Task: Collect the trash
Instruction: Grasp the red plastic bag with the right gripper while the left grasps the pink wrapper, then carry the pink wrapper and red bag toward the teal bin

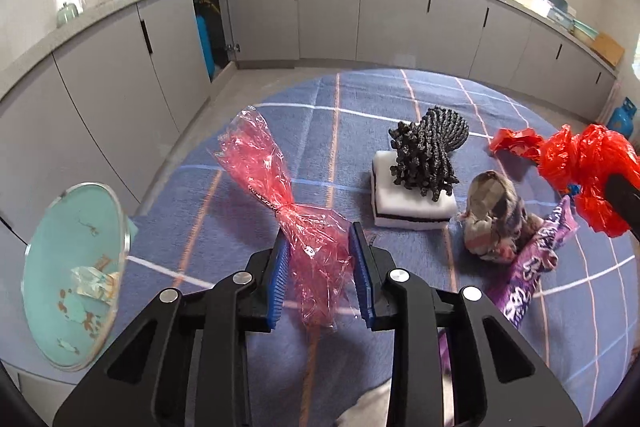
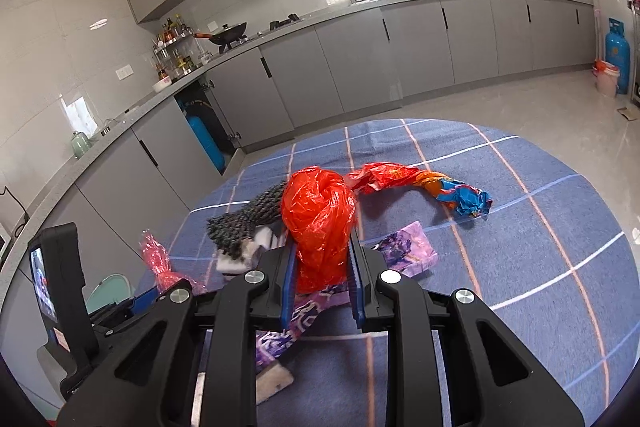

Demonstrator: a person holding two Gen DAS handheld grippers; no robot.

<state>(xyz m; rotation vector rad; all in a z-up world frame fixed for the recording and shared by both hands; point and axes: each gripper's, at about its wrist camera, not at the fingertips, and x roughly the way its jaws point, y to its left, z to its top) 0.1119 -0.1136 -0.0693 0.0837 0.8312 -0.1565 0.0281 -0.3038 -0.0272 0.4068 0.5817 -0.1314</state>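
While both of your tools are loaded, each piece of trash rides clear of the table (image 1: 400, 95), which I judge is so it can be carried off without dragging across the blue checked cloth. Your left hand-held gripper (image 1: 320, 269) is clamped on the lower half of a pink cellophane wrapper (image 1: 280, 195), its twisted waist and flared end standing up past the blue pads. Your right hand-held gripper (image 2: 322, 273) grips a knotted red plastic bag (image 2: 318, 219) by its neck, the balled part above the fingers.

Only the left view shows the teal bin (image 1: 72, 267) tipped at the table's left edge with scraps inside, probably where both loads go; in the right view it is a mere sliver. That left view also shows a crumpled brownish wad (image 1: 494, 219) beside the purple wrapper (image 1: 532, 267), and a black knitted thing (image 1: 430, 151) lying on a white sponge (image 1: 412, 203). The right view alone reveals the full red-and-blue foil wrapper (image 2: 420, 183) stretched across the cloth behind the bag.
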